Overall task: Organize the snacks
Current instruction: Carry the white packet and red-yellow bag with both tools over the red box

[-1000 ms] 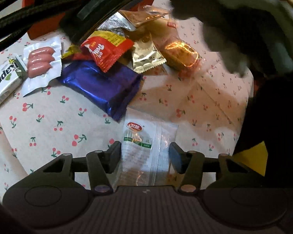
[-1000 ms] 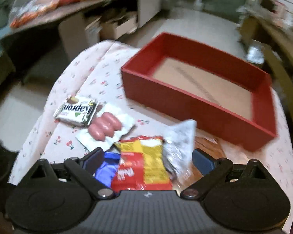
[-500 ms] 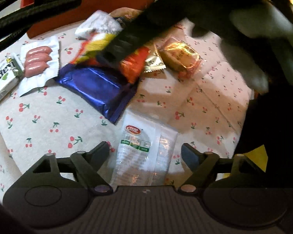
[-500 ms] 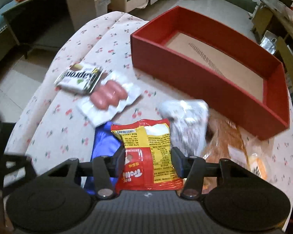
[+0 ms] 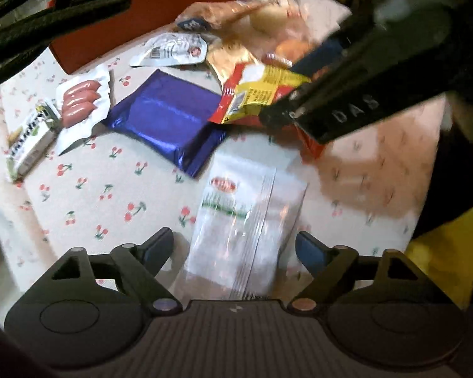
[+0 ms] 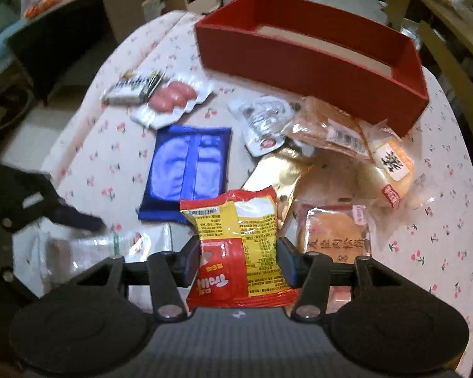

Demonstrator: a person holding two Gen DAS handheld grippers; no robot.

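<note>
The worktop (image 6: 451, 236) is round and covered with a soft cherry-print cloth. The red box (image 6: 312, 63), a rigid open rectangular tray with a bare cardboard floor, sits at the far side; all positions below refer to it.

On the near side of the red box lies the snack pile. The blue foil pack (image 6: 190, 163) is a flat glossy rectangle, its long axis running toward the box. Left of it lies the sausage pack (image 6: 170, 99), white film over three pink sausages.

The right claw (image 6: 239, 263) holds the red-and-yellow snack bag (image 6: 236, 245) at a medium opening, with both pads pressing its crinkled sides. The bag's long axis points toward the red box, sealed top edge foremost, above the pile.

The left claw (image 5: 235, 247) stands wide, its jaws having just been opening. The clear plastic pouch (image 5: 246, 220) lies flat between its fingers, untouched, long axis pointing toward the red box, nearest the worktop edge.
</note>
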